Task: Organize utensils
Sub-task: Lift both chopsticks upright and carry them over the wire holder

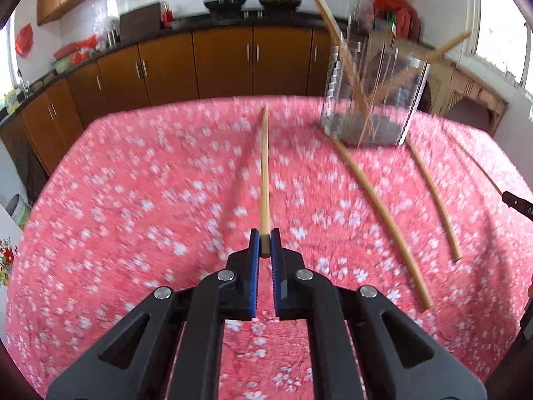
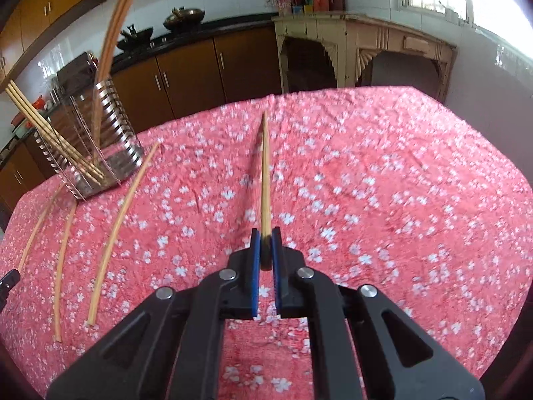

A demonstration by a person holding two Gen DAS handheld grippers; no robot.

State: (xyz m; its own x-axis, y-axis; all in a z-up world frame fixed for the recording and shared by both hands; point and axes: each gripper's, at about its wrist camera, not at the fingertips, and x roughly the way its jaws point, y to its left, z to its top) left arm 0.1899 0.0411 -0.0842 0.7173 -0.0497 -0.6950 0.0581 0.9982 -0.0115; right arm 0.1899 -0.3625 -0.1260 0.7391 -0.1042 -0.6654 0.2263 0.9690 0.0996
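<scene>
Left wrist view. The left tool (image 1: 265,245) is clamped on the thick end of a chopstick (image 1: 265,170), which points straight ahead over the counter (image 1: 133,183) with its pink flowered cloth. The landmark is the utensil holder (image 1: 373,93), a ribbed, see-through metal cylinder standing upright on the counter, to the right of the held chopstick's tip. Several chopsticks lean inside the holder, their tops sticking out past its rim. Two loose chopsticks (image 1: 383,223) (image 1: 436,200) lie flat on the cloth just in front of the holder, running from its base toward the camera; a third, fainter one lies further right. Wooden cabinets (image 1: 200,63) stand behind the counter.

Right wrist view. The holder (image 2: 100,140) stands at far left, with chopsticks leaning inside it in two bunches. Three loose chopsticks (image 2: 120,230) lie on the cloth in front of the holder. Well to the right of the holder, the right tool (image 2: 265,245) is clamped on the end of another chopstick (image 2: 265,180), which points straight ahead above the counter (image 2: 399,200).
</scene>
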